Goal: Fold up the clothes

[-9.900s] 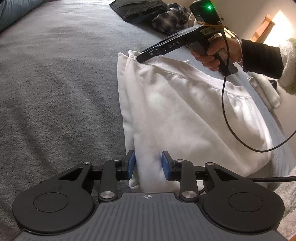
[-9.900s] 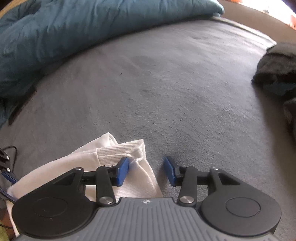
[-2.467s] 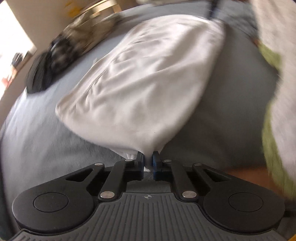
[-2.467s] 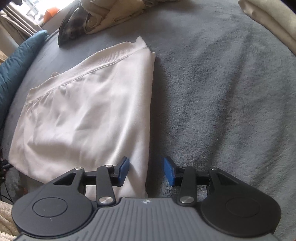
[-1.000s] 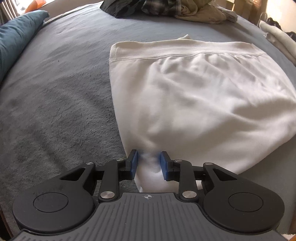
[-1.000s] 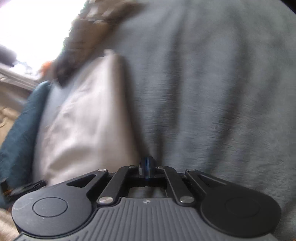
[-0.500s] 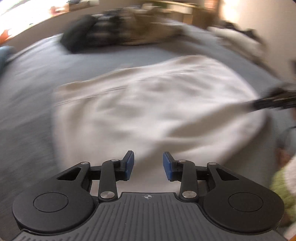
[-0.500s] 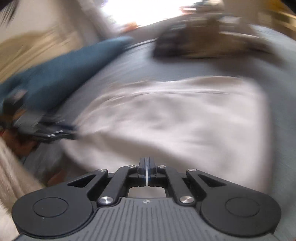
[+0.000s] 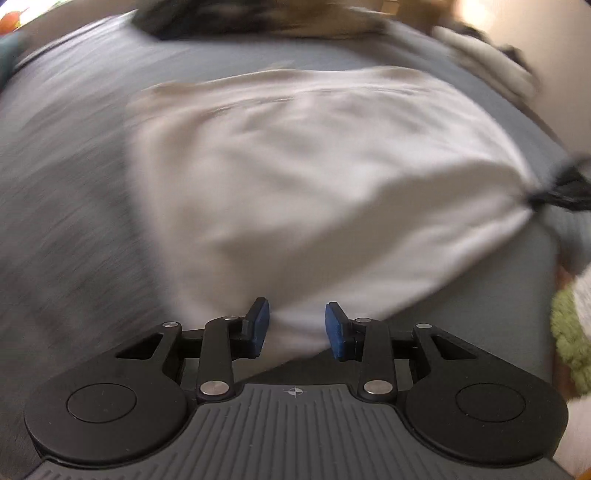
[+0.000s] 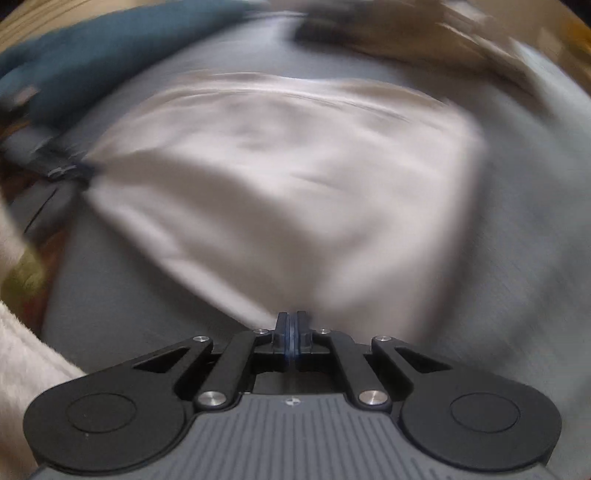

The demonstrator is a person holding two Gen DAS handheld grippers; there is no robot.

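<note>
I have the white garment spread across the middle of both views on the grey bed cover, its ribbed band toward the top of the frame. My right gripper is pinched fully together on the near corner of the cloth at the bottom centre of its view; in the left view it shows as a dark tip at the right edge, the fabric drawn taut to it. My left gripper stands part open with the near hem between its blue pads, which do not seem to press on it, though blur makes that hard to judge.

To fold well, I should close the left onto its corner before lifting, then carry both corners level toward the band so the edges meet squarely.

Count: one white garment, two grippers, one heap of dark clothes at the top, one teal pillow at upper left.
</note>
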